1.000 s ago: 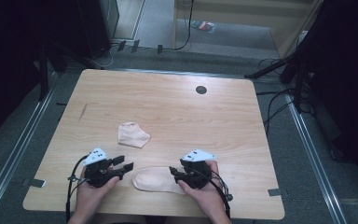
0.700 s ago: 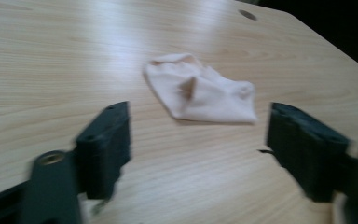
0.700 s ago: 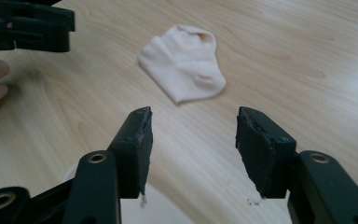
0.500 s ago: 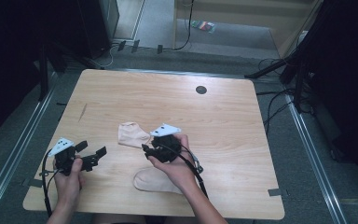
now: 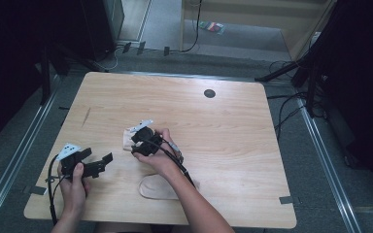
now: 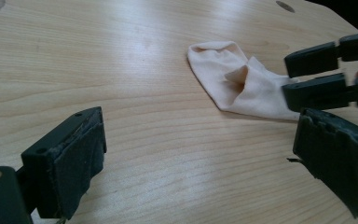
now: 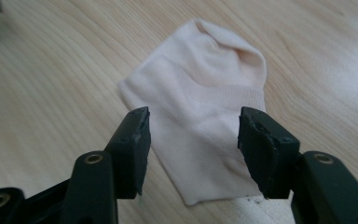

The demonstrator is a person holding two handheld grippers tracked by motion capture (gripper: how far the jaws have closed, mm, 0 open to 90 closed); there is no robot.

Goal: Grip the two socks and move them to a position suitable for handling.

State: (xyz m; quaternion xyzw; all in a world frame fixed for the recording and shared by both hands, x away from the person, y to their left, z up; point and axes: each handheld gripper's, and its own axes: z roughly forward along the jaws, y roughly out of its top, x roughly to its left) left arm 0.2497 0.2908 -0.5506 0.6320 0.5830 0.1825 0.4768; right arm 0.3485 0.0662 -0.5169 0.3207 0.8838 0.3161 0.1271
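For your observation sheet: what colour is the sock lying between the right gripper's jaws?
The sock is a plain pale peach-cream, seen best in the right gripper view.

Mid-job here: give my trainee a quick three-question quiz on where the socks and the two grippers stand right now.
1. True or false: the right gripper is clamped on the crumpled sock.
2. Which gripper is at the crumpled sock? A) left gripper B) right gripper C) both
3. Where does the flat sock lie on the table, judged from the high view?

Key:
1. False. Its jaws stand apart with the sock lying on the table between and ahead of them; the pads do not press on it.
2. B. The left gripper is open off to the side over bare wood.
3. Near the table's front edge, partly under the person's right forearm.
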